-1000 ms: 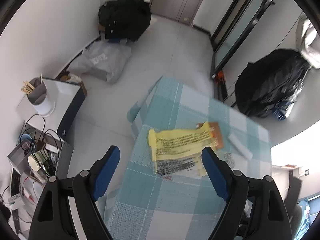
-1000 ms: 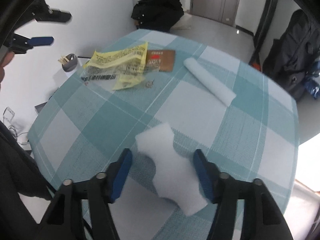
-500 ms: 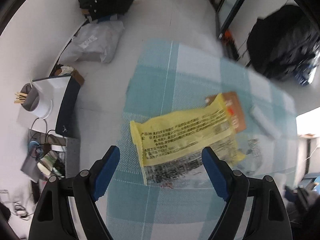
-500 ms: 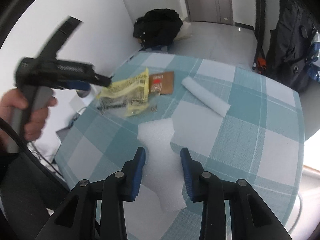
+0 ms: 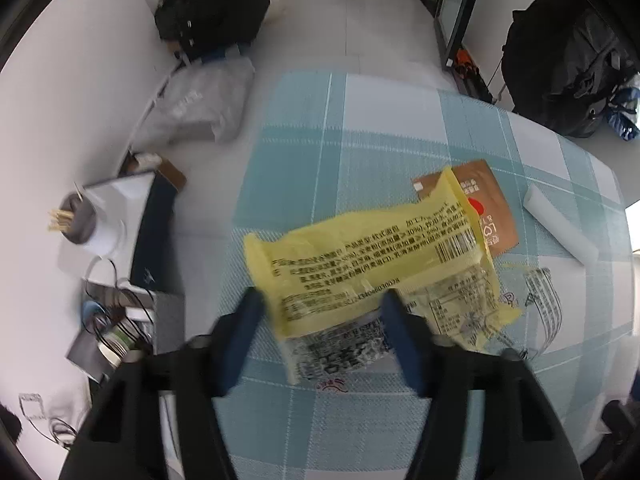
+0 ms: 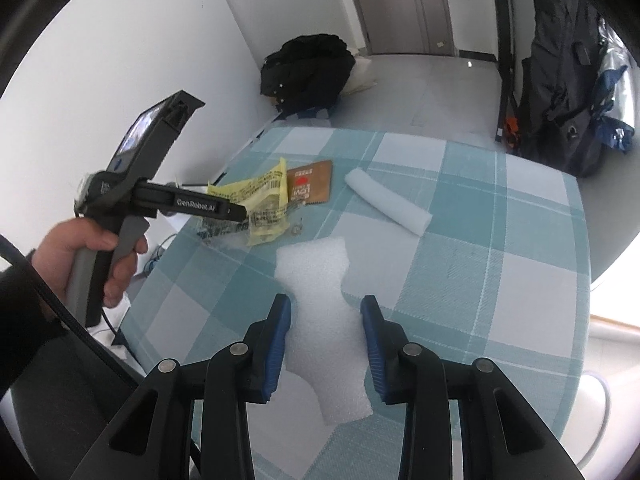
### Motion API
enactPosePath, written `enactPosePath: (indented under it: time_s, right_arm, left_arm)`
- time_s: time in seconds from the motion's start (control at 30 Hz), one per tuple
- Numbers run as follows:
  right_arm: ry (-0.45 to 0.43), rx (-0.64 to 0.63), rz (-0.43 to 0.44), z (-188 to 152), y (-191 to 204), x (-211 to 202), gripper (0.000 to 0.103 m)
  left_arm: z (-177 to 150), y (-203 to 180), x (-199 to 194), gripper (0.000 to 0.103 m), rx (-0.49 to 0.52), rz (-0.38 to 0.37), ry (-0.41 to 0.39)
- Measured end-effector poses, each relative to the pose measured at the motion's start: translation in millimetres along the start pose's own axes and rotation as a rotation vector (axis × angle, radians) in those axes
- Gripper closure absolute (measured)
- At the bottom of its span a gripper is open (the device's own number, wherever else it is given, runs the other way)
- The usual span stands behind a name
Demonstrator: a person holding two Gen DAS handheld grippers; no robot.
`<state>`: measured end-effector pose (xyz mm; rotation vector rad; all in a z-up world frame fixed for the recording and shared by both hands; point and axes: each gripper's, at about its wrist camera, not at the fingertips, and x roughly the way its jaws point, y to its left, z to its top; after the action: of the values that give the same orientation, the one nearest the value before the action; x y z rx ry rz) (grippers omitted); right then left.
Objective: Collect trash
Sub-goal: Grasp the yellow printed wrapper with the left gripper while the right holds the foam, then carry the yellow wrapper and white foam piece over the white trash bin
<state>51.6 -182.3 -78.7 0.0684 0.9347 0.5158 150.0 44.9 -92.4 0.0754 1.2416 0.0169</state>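
Nothing binned yet: left gripper, jaws just closing, straddles the yellow wrapper on the checked tablecloth; right gripper, part-open, brackets the white foam sheet, contact unclear; brown sachet, foam roll remain.

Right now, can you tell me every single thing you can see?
yellow wrapper: one, yellow and clear, on the table
brown packet: one, brown, partly under the wrapper
foam roll: one, white, far side of the table
foam sheet: one, white, in the right tool
table: one, teal-and-white checks
black bags: at least two, on the floor by the walls
cup of sticks: one, grey, beside the table
hand: one, holding the left tool's handle
left tool: black, blue pads; jaws have just been closing around the wrapper
right tool: black, blue pads, gripping the foam sheet
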Motion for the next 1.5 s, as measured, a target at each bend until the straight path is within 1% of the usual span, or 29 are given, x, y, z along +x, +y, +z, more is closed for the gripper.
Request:
enactPosePath:
  time_s: [0.03, 0.07, 0.1, 0.13, 0.17, 0.23, 0.3, 0.37, 0.43, 0.6, 0.73, 1.03, 1.27, 1.5]
  right_arm:
    - [-0.002, 0.001, 0.002, -0.4, -0.7, -1.6, 0.068]
    - [-0.004, 0.004, 0.003, -0.2, -0.6, -2.0, 0.068]
    - [-0.004, 0.005, 0.005, 0.4, -0.6, -1.7, 0.068]
    - [-0.006, 0.008, 0.008, 0.3, -0.5, -2.5, 0.068]
    - [-0.008, 0.01, 0.009, 0.2, -0.4, -3.2, 0.068]
    - [-0.012, 0.012, 0.012, -0.8, -0.7, -5.4, 0.068]
    - [-0.014, 0.009, 0.008, -2.3, 0.2, -8.0, 0.068]
    - [-0.016, 0.009, 0.007, -3.3, -0.4, -9.2, 0.068]
    - [-0.019, 0.015, 0.003, -4.7, -0.9, -11.3, 0.068]
    - [-0.037, 0.042, 0.009, -6.1, -5.0, -18.7, 0.068]
    - [-0.054, 0.063, 0.023, -7.2, -7.1, -24.7, 0.068]
    - [-0.094, 0.072, 0.014, -15.8, -5.1, -43.5, 0.068]
    - [-0.157, 0.047, -0.003, -19.4, -1.7, -69.0, 0.068]
    - [-0.192, 0.056, -0.016, -19.5, -3.4, -86.7, 0.068]
  left_arm:
    - [0.0, 1.1, -1.0, 0.075, -0.001, 0.015, -0.014]
    - [-0.4, 3.8, -1.9, 0.081, -0.014, 0.032, -0.017]
    - [0.1, 5.8, -0.2, 0.084, -0.024, 0.028, -0.017]
    - [-0.8, 8.0, 0.1, 0.086, -0.036, 0.018, -0.017]
    - [-3.2, 8.7, -0.5, 0.088, -0.034, 0.024, -0.025]
    - [-6.2, 6.7, -1.1, 0.09, -0.009, 0.054, -0.035]
    - [-9.1, 8.0, -1.5, 0.092, -0.002, 0.063, -0.036]
    - [-11.4, 14.8, -2.0, 0.094, -0.021, 0.072, -0.03]
    - [-14.3, 21.4, -4.5, 0.097, -0.047, 0.055, -0.027]
    - [-22.5, 30.7, -27.5, 0.098, -0.077, 0.045, -0.081]
    - [-31.1, 28.0, -44.7, 0.099, -0.098, 0.026, -0.14]
    - [-46.5, 12.6, -68.7, 0.1, -0.049, -0.011, -0.217]
    - [-53.4, -6.1, -94.9, 0.101, 0.018, -0.032, -0.282]
    - [-59.1, -18.5, -114.1, 0.101, 0.047, -0.067, -0.322]
